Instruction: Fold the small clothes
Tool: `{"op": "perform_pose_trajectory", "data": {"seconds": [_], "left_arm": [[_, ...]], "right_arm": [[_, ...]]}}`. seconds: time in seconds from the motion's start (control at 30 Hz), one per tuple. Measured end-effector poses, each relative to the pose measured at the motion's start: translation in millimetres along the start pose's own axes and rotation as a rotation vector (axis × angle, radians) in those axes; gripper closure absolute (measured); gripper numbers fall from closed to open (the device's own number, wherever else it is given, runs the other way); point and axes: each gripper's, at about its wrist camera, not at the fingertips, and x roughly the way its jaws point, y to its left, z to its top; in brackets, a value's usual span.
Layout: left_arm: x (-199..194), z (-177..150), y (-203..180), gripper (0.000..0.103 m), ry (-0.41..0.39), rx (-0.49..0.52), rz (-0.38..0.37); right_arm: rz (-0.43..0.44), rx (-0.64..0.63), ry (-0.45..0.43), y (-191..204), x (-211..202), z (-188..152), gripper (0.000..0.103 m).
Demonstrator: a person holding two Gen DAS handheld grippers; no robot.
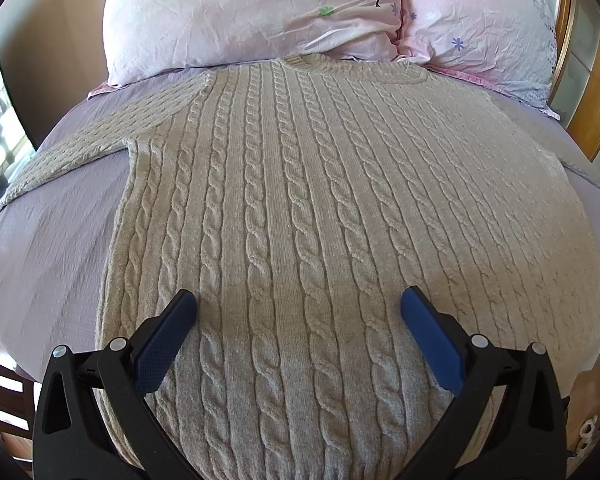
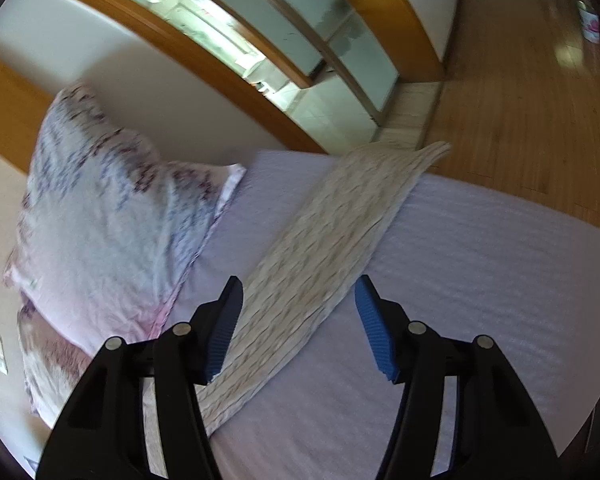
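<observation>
A beige cable-knit sweater (image 1: 300, 200) lies flat on the bed, collar toward the pillows, its left sleeve (image 1: 80, 148) stretched out to the left. My left gripper (image 1: 298, 304) is open and empty above the sweater's lower body. In the right wrist view the sweater's other sleeve (image 2: 332, 240) runs diagonally across the lilac sheet, its cuff at the bed edge. My right gripper (image 2: 298, 300) is open and empty, hovering over that sleeve near the shoulder end.
Two pink floral pillows (image 1: 252, 16) lie at the head of the bed; one shows in the right wrist view (image 2: 108, 220). The lilac sheet (image 2: 480, 280) ends at a wooden floor (image 2: 520, 100). A wooden-framed glass door (image 2: 340, 40) stands beyond.
</observation>
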Motion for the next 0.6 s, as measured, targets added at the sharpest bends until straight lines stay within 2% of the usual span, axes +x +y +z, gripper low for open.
{"op": "perform_pose_trajectory", "data": {"seconds": [0.13, 0.23, 0.27, 0.3, 0.33, 0.4, 0.47, 0.53, 0.6], "left_arm": [[-2.5, 4.8, 8.7, 0.001, -0.011, -0.054, -0.054], [-9.1, 11.7, 30.3, 0.001, -0.038, -0.137, -0.135], [-12.7, 14.6, 43.7, 0.001, -0.064, -0.175, -0.178], [-15.3, 16.3, 54.1, 0.001, -0.085, -0.202, -0.203], [-18.5, 17.6, 67.5, 0.001, -0.113, -0.235, -0.227], [-25.6, 20.4, 99.6, 0.001, -0.179, -0.305, -0.236], [-34.5, 22.8, 132.2, 0.001, -0.259, -0.365, -0.2], [-44.3, 23.8, 168.1, 0.001, -0.351, -0.419, -0.155], [-48.0, 29.8, 199.6, 0.001, -0.379, -0.439, -0.106]], "right_arm": [[-0.04, 0.093, 0.023, -18.6, 28.3, 15.6, 0.051], [-0.051, 0.114, 0.015, -21.5, 41.3, 23.8, 0.061], [-0.06, 0.115, 0.012, -21.0, 41.8, 25.1, 0.074], [-0.073, 0.12, 0.013, -20.3, 46.3, 26.5, 0.092], [-0.078, 0.124, 0.02, -21.8, 51.8, 29.0, 0.096], [-0.066, 0.13, 0.008, -20.1, 51.2, 31.2, 0.096], [-0.033, 0.07, -0.043, 0.6, 36.4, 26.1, 0.096], [0.037, -0.07, -0.082, 50.2, 18.8, 8.6, 0.097], [0.164, -0.204, -0.073, 110.8, 3.2, -22.6, 0.097]]}}
